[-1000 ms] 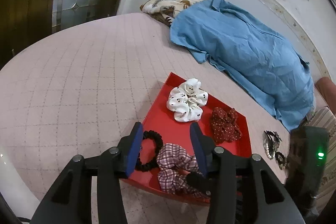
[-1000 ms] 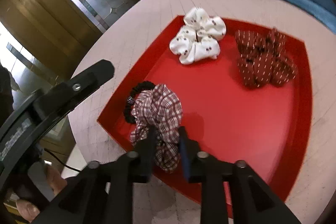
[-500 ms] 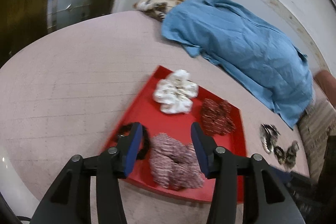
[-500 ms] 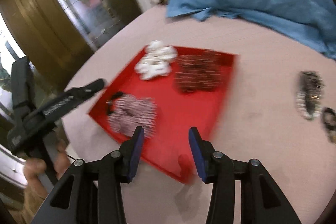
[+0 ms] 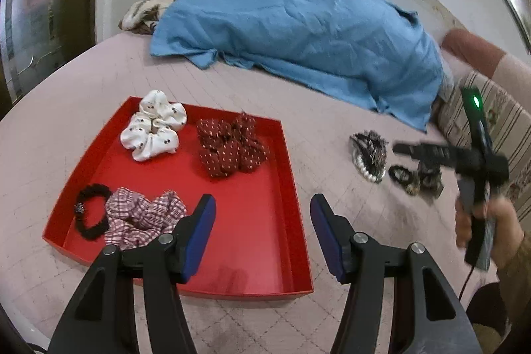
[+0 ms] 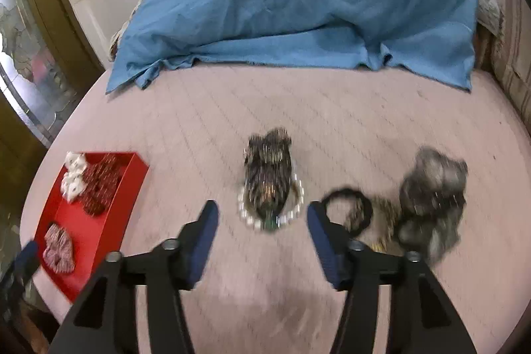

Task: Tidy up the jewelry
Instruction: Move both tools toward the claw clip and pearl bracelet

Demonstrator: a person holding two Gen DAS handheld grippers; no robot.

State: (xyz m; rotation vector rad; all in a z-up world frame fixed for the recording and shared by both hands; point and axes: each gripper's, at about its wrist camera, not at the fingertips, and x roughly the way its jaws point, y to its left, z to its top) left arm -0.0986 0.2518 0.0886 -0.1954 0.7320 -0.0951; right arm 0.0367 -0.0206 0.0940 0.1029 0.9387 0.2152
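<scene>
The red tray holds a white scrunchie, a dark red dotted scrunchie, a black hair tie and a plaid scrunchie. My left gripper hovers over the tray's near right corner, its jaws opening with nothing between them. My right gripper is over the pink surface, jaws opening and empty. Just beyond its fingertips lies a dark clip bundle ringed by a pearl bracelet. A black hair tie and a grey scrunchie lie to its right, blurred.
A crumpled blue cloth covers the far side of the pink quilted surface, with a patterned cloth behind it. A hand holds the right gripper at the right edge. A striped cushion lies far right.
The right gripper let go of the plaid scrunchie in the tray, opened wide and swung right to the loose pile. The left gripper shifted right along the tray and widened.
</scene>
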